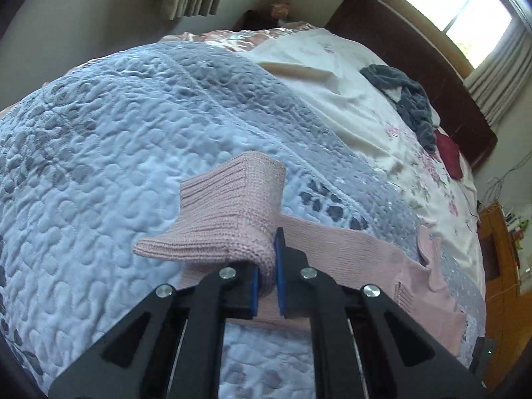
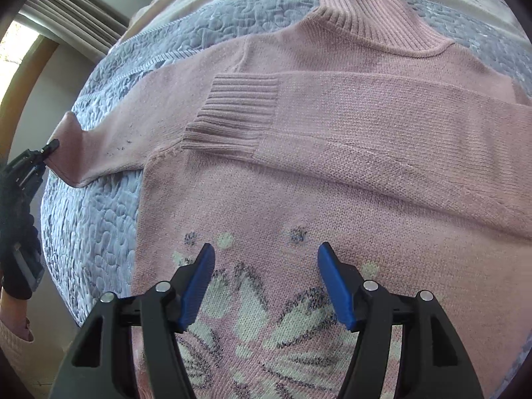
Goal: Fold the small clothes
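A pink knitted sweater (image 2: 332, 166) with a pale flower pattern lies flat on a blue-grey quilted bedspread (image 2: 99, 232). One sleeve is folded across the chest, its ribbed cuff (image 2: 232, 116) pointing left. The other sleeve (image 2: 109, 139) stretches out to the left, and my left gripper (image 2: 50, 146) is shut on its cuff end. In the left wrist view that ribbed sleeve cuff (image 1: 229, 219) stands up between the blue pads of my left gripper (image 1: 267, 266). My right gripper (image 2: 266, 266) hovers open above the flower pattern, holding nothing.
The bedspread (image 1: 133, 133) covers the bed. Further up lie a cream sheet (image 1: 332, 76), a dark grey garment (image 1: 409, 99) and a red item (image 1: 449, 153) by the brown headboard (image 1: 415, 56). A wooden cabinet (image 1: 502, 259) stands at the right. A person's gloved hand (image 2: 16, 232) holds the left gripper.
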Demonstrator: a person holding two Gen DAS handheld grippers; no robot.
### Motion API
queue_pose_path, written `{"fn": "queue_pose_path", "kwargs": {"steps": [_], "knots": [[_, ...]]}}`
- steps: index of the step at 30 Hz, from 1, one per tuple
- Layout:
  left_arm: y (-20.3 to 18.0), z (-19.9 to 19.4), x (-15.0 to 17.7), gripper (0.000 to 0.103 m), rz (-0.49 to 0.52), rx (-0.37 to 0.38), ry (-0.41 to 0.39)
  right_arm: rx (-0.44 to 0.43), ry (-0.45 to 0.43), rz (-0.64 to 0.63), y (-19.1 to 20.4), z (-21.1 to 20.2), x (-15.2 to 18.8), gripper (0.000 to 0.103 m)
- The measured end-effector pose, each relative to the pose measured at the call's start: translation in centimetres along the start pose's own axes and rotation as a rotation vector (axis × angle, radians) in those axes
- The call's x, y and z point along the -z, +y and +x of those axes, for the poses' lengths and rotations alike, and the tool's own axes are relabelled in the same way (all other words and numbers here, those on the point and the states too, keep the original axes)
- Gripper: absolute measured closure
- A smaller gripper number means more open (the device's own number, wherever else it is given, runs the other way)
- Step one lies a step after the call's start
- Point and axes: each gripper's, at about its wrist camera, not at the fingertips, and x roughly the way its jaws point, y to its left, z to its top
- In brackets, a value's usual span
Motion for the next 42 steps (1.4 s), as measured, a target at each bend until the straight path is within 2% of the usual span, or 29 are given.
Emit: {"fn": "queue_pose_path", "kwargs": {"steps": [6,11,19,22,26,30,33,36,39,42], "knots": [[-6.5,0.9,2.4,0.097,0.073,0.111,0.026,0.005,-0.007,-0.002,-0.8,-0.6,0.4,0.038],[-9.4,2.9,4.9,0.097,0.080,0.140,0.082,-0.004,-0.011,0.006,-1.2,-0.9,0.5,0.038],[-8.2,7.9,9.1,0.096,0.046,0.087,0.228,-0.006,0.005,0.019,-1.8,-0.6,0.7,0.038],[-7.2,8.8,9.8,0.094,0.036,0.089,0.255,-0.003,0.020,0.029,-2.0,-0.1,0.7,0.038],[-6.8,8.1,9.6,0.092,0.046,0.121,0.280,0.004,0.024,0.029,-1.4,0.0,0.1,0.038],[-5.6,4.7,9.6,0.085,0.080,0.143,0.292,-0.035,0.002,0.012,0.7,-0.7,-1.3,0.038],[-4.0,1.7,9.3,0.085,0.126,0.096,0.246,-0.082,-0.022,-0.016,3.3,-1.1,-2.8,0.038],[-2.4,0.5,7.6,0.085,0.139,0.033,0.178,-0.143,-0.035,-0.034,6.3,-0.7,-4.5,0.038],[-1.3,1.0,5.4,0.084,0.119,-0.011,0.135,-0.169,-0.031,-0.062,9.6,0.7,-6.4,0.038],[-0.7,3.2,4.1,0.084,0.124,-0.078,0.151,-0.202,-0.021,-0.067,12.3,2.3,-8.1,0.038]]}}
